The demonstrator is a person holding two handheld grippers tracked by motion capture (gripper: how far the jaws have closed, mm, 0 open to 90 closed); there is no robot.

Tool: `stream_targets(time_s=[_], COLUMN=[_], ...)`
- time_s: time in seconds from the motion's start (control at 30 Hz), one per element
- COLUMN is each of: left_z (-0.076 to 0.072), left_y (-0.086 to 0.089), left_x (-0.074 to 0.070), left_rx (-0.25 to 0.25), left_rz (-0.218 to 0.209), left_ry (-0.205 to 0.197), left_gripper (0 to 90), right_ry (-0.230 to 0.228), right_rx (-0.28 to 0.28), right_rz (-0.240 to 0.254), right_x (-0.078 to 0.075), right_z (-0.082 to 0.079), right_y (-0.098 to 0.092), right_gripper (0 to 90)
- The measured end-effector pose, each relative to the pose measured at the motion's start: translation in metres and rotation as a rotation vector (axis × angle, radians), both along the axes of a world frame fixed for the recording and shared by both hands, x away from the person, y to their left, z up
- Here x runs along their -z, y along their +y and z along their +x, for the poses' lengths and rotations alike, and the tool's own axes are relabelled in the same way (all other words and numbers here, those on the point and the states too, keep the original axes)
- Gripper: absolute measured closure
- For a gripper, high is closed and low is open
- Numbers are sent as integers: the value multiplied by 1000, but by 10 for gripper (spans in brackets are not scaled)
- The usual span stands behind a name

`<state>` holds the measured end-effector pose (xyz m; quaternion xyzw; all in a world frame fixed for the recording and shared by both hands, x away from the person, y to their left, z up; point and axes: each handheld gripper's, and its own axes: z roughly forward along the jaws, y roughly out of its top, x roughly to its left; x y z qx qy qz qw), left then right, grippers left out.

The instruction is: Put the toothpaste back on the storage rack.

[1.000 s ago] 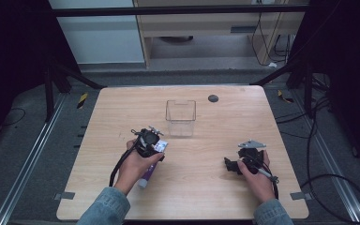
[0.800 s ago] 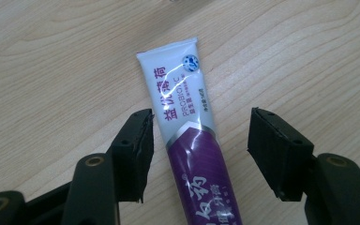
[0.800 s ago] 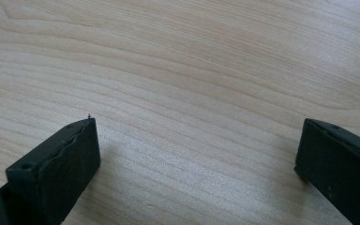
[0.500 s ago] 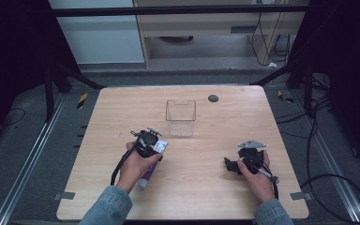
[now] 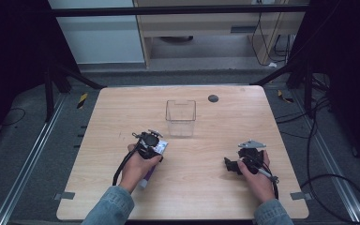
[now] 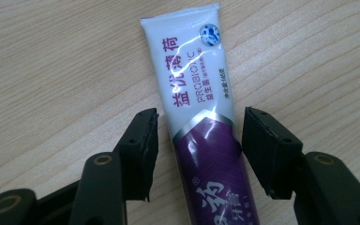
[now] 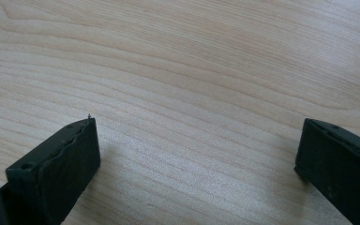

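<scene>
A white and purple toothpaste tube [image 6: 192, 93] lies flat on the wooden table [image 5: 122, 108], its crimped white end pointing away from me. My left gripper [image 6: 199, 126] straddles the tube where white meets purple. Its jaws have just been closing, and a thin gap still shows on each side of the tube. In the high view the left gripper [image 5: 148, 140] sits over the tube [image 5: 158, 148] left of the table's centre. My right gripper [image 7: 197, 136] is open over bare wood with nothing between its jaws. It rests at the right front [image 5: 229, 165] in the high view.
A clear plastic box [image 5: 181, 117] stands upright just beyond the left gripper, near the table's middle. A small dark round spot [image 5: 213, 98] lies behind it toward the far edge. Cables trail off the table's right side.
</scene>
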<state>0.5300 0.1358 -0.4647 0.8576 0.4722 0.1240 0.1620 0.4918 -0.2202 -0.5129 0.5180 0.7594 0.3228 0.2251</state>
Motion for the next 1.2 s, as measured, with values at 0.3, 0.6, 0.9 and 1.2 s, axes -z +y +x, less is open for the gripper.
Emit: stream_targets(time_s=[0.3, 0.6, 0.9, 1.2], left_z=[1, 0, -3, -4], left_y=[-2, -4, -7, -8], left_x=[3, 5, 3, -1], left_rx=[1, 35, 74, 113], left_rz=[0, 20, 35, 57], left_ry=[-5, -9, -32, -24], left_gripper=[501, 558, 662, 748], right_ry=[0, 0, 3, 2], right_rx=[0, 0, 3, 2], right_rz=[0, 0, 4, 3], right_x=[0, 0, 0, 0], right_z=[0, 0, 0, 0], right_y=[0, 0, 0, 0], right_gripper=[4, 4, 4, 4])
